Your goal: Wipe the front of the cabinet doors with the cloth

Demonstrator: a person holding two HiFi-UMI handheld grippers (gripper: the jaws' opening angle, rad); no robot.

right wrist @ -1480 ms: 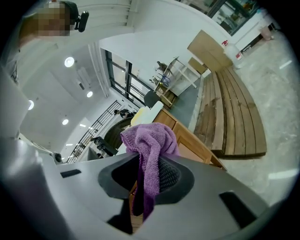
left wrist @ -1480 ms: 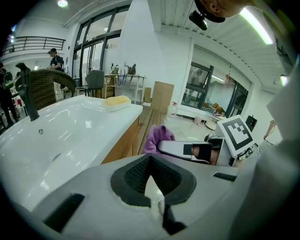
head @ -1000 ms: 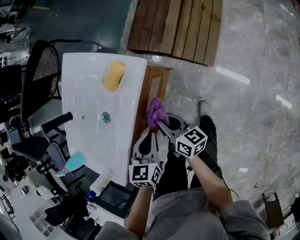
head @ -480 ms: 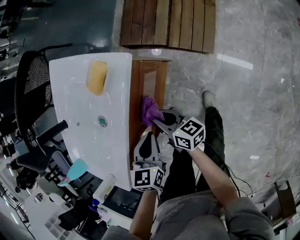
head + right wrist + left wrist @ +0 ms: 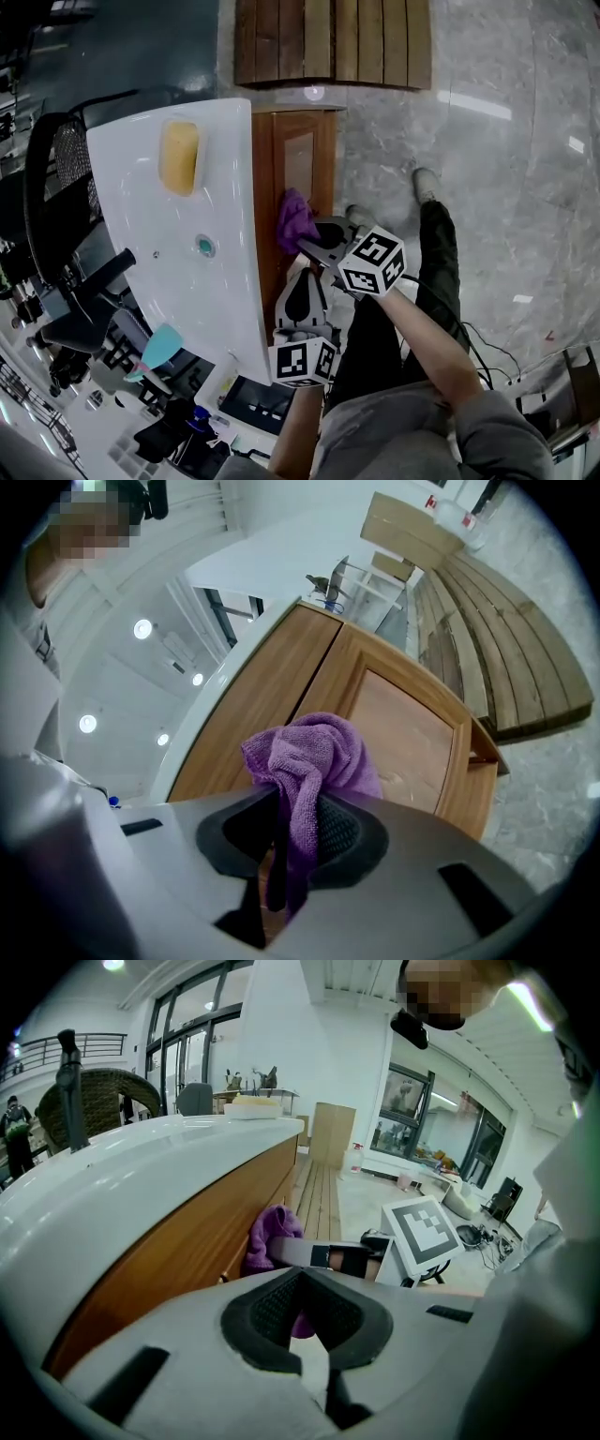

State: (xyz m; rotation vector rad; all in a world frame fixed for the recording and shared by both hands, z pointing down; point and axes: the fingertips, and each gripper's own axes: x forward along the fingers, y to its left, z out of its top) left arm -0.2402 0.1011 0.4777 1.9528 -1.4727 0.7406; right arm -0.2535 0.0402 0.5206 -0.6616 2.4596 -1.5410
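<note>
- The right tongs (image 5: 293, 832) are clenching the purple cloth (image 5: 314, 757). A bunched wad is bulging out past the tips and a loose tail is hanging down between the pads. Most likely this is so that soft fabric, and not the hard tips, is meeting the wood.
- The cloth is sitting up against the front of the wooden cabinet door (image 5: 405, 728), near the door's framed edge. It is lying just under the overhang of the white basin worktop (image 5: 192, 272). From the head view it appears to be touching the wood, though actual pressure cannot be judged.
- The person's right forearm (image 5: 427, 342) is reaching forward and low beside the cabinet, which is turning the tongs toward the upright door face and not toward the top.
- The left tongs (image 5: 302, 1302) are hanging just behind the right ones, slightly parted and grasping nothing. They are pointing along the cabinet front and are probably being held back to leave the wiping path free.
- A yellow sponge (image 5: 178, 157) is lying on the worktop well apart from the cloth and is playing no part here.
- The wipe seems to be under way. The door panel is stretching on beyond the cloth toward the slatted wooden decking (image 5: 333, 42), so more passes are probably needed.
</note>
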